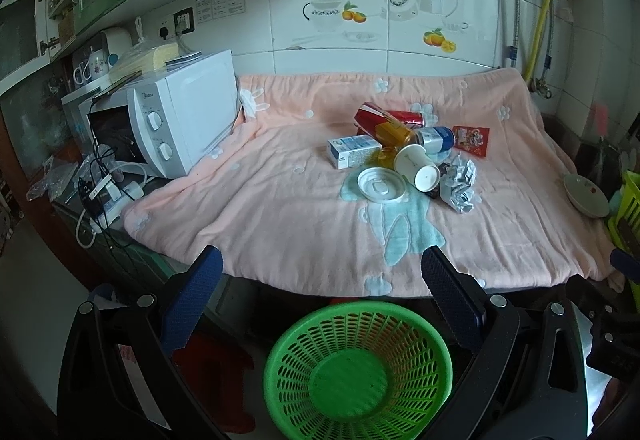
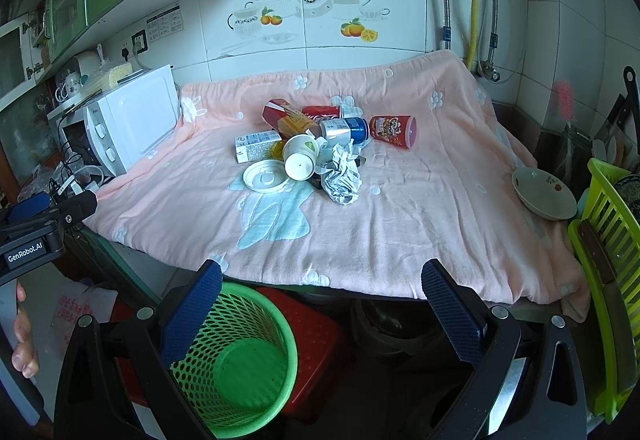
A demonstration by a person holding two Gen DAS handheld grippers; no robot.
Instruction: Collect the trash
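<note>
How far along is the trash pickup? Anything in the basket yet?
Nothing looks done: the green mesh plastic basket below the counter is empty. Nothing is in hand; the left claw and right claw are both open and empty. The whole pile remains on the pink blanket, including the white paper cup and crumpled white paper.

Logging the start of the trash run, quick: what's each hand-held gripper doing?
Left hand-held gripper: open, holding nothing.
Right hand-held gripper: open, holding nothing.

On the blanket [image 2: 400, 224]: two cans [image 2: 322, 112], one carton [image 2: 256, 145], one paper cup [image 2: 300, 156], one lid [image 2: 265, 176], one crumpled paper [image 2: 340, 176]; below its front edge, one green basket [image 2: 236, 364].
</note>
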